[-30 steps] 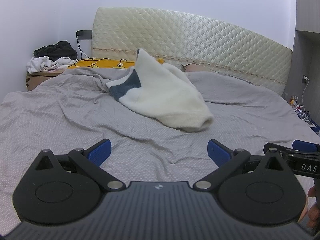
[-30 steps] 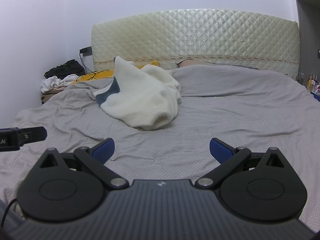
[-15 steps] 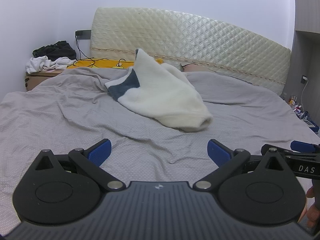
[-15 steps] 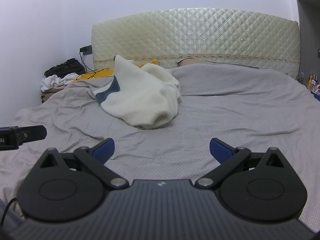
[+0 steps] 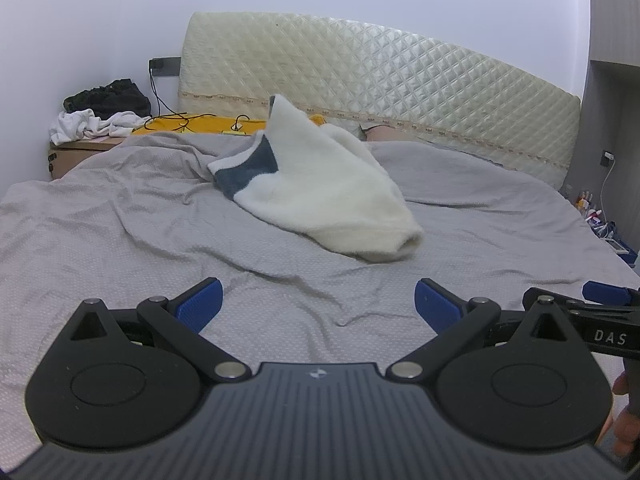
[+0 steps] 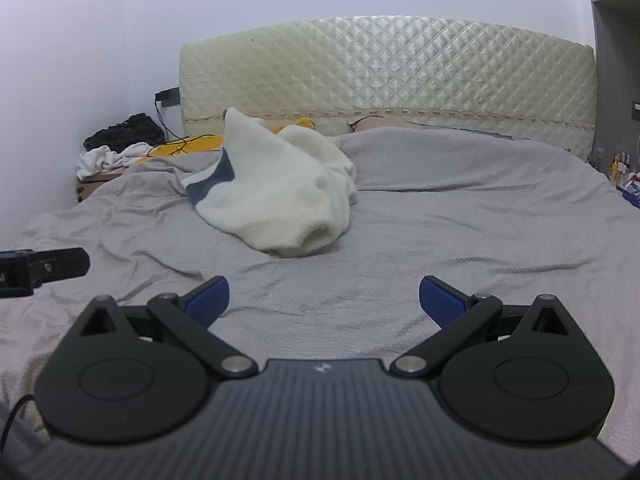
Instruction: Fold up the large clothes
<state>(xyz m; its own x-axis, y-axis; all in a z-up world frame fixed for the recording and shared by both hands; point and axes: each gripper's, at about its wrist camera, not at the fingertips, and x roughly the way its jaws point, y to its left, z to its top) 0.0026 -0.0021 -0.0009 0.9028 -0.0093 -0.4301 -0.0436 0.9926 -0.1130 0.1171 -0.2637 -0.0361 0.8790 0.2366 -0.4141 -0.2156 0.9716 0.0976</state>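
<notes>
A cream fleece garment [image 5: 320, 184] with a dark blue panel lies crumpled in a heap on the grey bedsheet [image 5: 120, 240], toward the headboard. In the right wrist view the same garment [image 6: 276, 196] sits left of centre. My left gripper [image 5: 318, 304] is open over bare sheet, well short of the garment, with nothing between its blue pads. My right gripper [image 6: 324, 298] is open too, likewise short of the heap. The right gripper's tip [image 5: 604, 292] shows at the right edge of the left wrist view, and the left gripper's tip [image 6: 44, 266] at the left edge of the right wrist view.
A quilted cream headboard [image 5: 380, 92] backs the bed. A box [image 5: 76, 152] at the far left carries black and white clothes, with cables and a yellow cloth [image 5: 200, 126] beside it. Small items [image 5: 600, 220] clutter the right bedside. A hand [image 5: 620, 412] holds the right gripper.
Both grippers have drifted very slightly; the garment has not moved, and the jaws stay open.
</notes>
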